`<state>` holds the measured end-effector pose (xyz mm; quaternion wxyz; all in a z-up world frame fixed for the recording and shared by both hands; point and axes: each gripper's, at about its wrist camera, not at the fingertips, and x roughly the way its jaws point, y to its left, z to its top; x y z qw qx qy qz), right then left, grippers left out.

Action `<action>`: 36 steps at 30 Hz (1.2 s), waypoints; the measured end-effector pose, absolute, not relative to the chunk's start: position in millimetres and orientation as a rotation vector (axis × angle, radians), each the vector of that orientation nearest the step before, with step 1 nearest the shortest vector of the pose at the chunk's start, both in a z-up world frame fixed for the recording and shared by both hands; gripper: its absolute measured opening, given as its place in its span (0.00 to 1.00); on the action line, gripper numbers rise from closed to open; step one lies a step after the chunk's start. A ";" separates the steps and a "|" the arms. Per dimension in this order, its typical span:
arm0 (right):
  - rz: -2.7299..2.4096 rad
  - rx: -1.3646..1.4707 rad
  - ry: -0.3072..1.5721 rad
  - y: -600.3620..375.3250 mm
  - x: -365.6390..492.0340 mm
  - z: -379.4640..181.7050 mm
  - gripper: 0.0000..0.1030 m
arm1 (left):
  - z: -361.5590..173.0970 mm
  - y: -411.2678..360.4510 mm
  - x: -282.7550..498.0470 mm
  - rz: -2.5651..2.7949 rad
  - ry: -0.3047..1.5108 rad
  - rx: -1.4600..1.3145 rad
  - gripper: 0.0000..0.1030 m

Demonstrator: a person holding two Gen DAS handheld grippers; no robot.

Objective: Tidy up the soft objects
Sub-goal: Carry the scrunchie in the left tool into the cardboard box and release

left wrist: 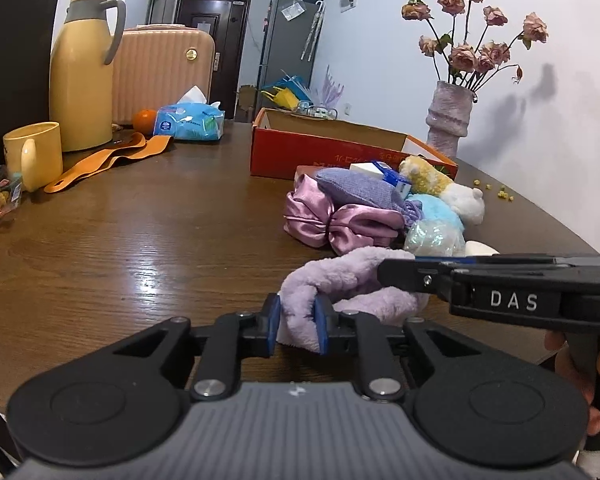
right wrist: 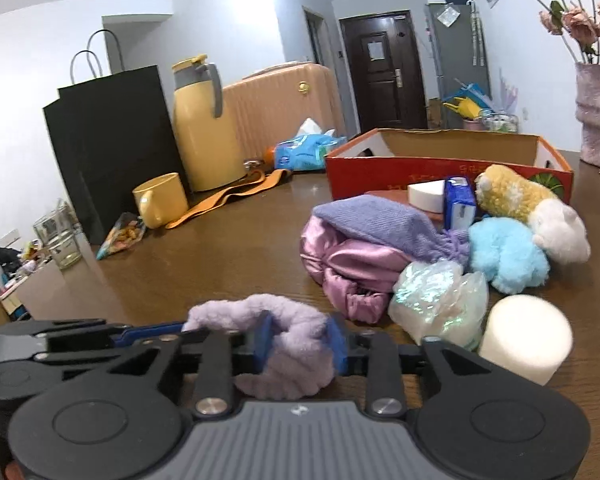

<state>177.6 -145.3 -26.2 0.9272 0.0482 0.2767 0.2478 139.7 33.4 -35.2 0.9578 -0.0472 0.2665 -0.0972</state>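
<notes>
The red box [right wrist: 440,168] is hiding its own floor behind its near wall. The pink satin cloth [right wrist: 352,264] is lying partly under the purple knit pouch [right wrist: 384,224].

The left gripper [left wrist: 297,320] sits low at 6 o'clock in its own view, level, its blue pads [left wrist: 275,319] drawn in close on a band [left wrist: 340,280]. The right gripper [right wrist: 299,344] is likewise narrowed, pads [right wrist: 265,338] pinching the same band. In the left view it reaches in from 3 o'clock, flat, crossing at right angles, with a hand [left wrist: 580,376] on its grip at 4 o'clock.
</notes>
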 end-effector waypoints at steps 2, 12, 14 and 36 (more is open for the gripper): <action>0.506 0.095 0.550 -144.9 174.6 -25.5 0.15 | -33.4 32.8 141.5 -0.202 0.540 -0.096 0.13; 0.499 0.117 0.401 -178.5 204.8 35.7 0.12 | 50.6 16.8 217.4 -0.331 0.388 -0.108 0.08; 0.478 0.124 0.388 -188.3 235.6 58.2 0.12 | 71.9 7.0 256.0 -0.352 0.396 -0.092 0.08; 0.338 0.185 0.816 -173.4 662.3 29.6 0.30 | 21.7 -20.9 636.8 -0.135 0.787 -0.023 0.18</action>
